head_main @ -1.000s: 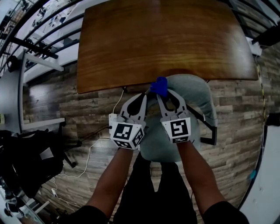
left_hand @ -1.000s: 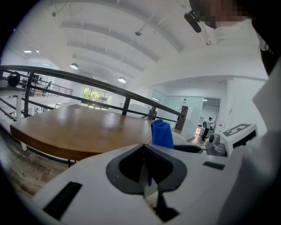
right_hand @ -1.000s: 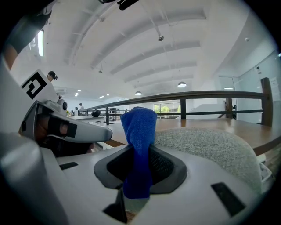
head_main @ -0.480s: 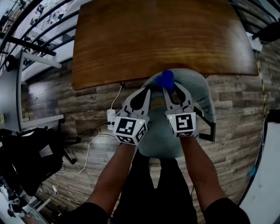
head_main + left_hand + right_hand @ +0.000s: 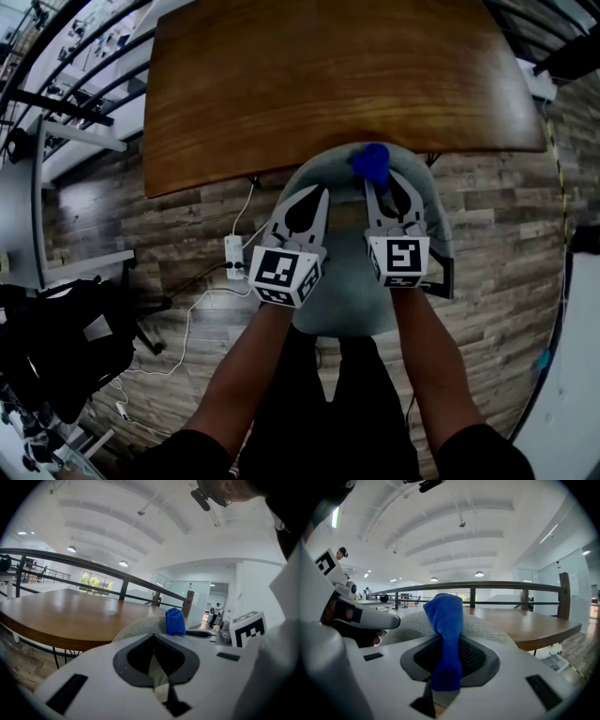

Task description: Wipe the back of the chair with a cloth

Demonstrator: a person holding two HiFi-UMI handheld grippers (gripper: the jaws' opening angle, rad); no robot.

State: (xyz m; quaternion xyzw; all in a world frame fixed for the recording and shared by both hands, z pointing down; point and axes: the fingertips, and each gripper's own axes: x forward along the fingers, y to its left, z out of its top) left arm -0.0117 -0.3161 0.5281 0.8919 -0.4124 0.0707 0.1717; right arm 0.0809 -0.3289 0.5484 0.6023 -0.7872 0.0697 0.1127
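Observation:
A grey-green upholstered chair (image 5: 427,211) stands pushed up to the wooden table (image 5: 328,84). My right gripper (image 5: 375,184) is shut on a blue cloth (image 5: 370,161), which rests on the top edge of the chair back. In the right gripper view the cloth (image 5: 448,620) stands up between the jaws of the right gripper (image 5: 446,644), with the chair back (image 5: 487,626) just behind it. My left gripper (image 5: 321,191) is shut and holds nothing, close beside the right one over the chair back (image 5: 136,629). The left gripper view shows the cloth (image 5: 175,621) to its right.
A white power strip (image 5: 234,257) with cables lies on the wood floor left of the chair. A black bag (image 5: 66,337) sits at far left. The chair has a black armrest (image 5: 441,274) on the right. A dark railing (image 5: 93,566) runs behind the table.
Both grippers have moved right and forward together. The blue cloth has slid from the left end of the chair back's top edge to near its middle.

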